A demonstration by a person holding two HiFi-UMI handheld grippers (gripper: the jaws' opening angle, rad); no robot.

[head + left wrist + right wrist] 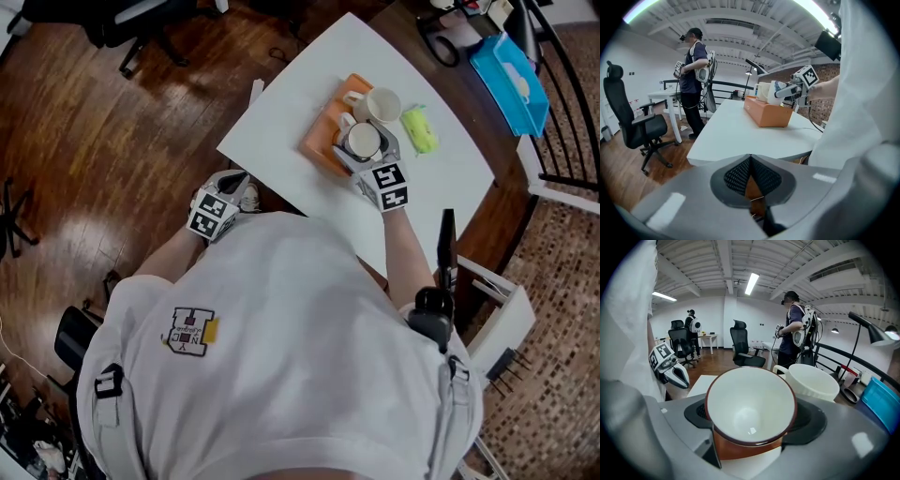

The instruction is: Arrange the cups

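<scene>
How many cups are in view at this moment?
2. A red-rimmed cup sits between the jaws of the right gripper, over the orange box. A ribbed white cup stands just beyond it on that box. None seems hidden.

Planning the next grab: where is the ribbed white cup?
Head view, right of centre: the ribbed white cup stands on the orange box, just beyond the red-rimmed cup, with the green object to its right.

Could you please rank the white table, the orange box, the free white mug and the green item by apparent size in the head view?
1. white table
2. orange box
3. free white mug and green item: about alike, left tied.
</scene>
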